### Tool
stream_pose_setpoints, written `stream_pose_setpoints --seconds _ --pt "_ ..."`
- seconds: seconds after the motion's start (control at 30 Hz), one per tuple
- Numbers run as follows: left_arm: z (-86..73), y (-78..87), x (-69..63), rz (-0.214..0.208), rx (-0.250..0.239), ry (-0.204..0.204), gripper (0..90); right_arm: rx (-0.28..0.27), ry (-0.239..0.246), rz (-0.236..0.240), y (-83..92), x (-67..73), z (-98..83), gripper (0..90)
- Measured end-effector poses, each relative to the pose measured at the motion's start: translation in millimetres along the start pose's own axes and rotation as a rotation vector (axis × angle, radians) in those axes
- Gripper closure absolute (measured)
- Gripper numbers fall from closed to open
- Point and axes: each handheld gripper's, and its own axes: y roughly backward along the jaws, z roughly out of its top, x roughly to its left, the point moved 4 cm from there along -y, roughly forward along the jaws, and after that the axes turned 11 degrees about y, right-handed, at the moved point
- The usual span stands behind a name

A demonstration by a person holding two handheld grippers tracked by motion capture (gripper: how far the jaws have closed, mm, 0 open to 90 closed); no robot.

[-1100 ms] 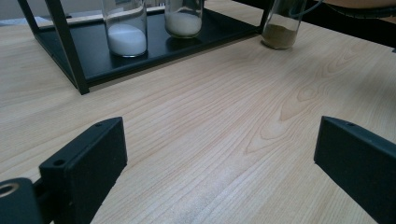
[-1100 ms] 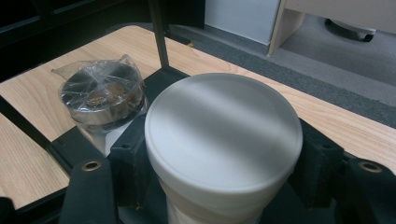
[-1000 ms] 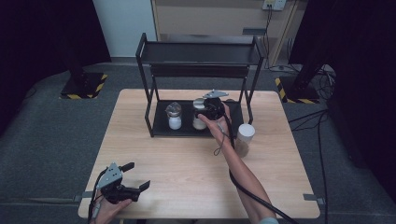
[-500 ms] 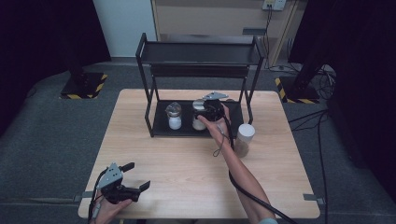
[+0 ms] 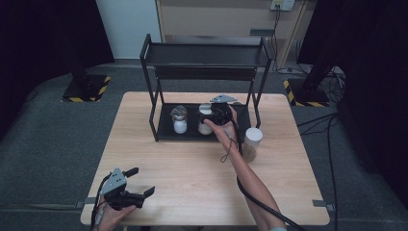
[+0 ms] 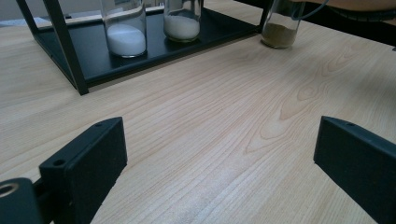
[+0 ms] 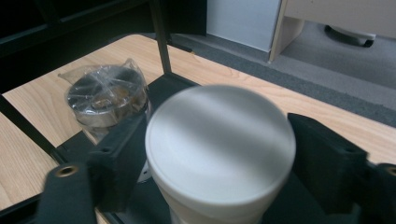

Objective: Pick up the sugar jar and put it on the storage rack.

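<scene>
**Right claw letting go of the white-capped jar on the rack**

Nothing on the worktop (image 5: 192, 168) is shifting from a second ago; only the right claw (image 7: 219, 154) is changing, its jaws having just been opening around the white-capped jar (image 7: 220, 144), which is standing on the black rack's (image 5: 166, 134) bottom tray beside the film-wrapped jar (image 5: 179, 119). The jar is sitting between the parted jaws, apparently released. Placing looks nearly done; next, I judge, comes backing straight out without nudging it. The left claw (image 6: 219, 158) is waiting wide apart, holding nothing.
</scene>
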Motion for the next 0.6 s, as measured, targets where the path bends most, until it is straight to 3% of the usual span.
stream_pose_setpoints --seconds 0.17,0.6 --pt "0.1 -0.2 -0.3 -0.001 0.000 -0.001 1.6 -0.012 0.012 0.012 10.0 -2.8 9.7 11.1" --pt "0.4 -0.5 -0.9 -0.003 0.001 -0.005 1.6 -0.030 0.038 0.060 51.0 -8.3 34.7 9.1"
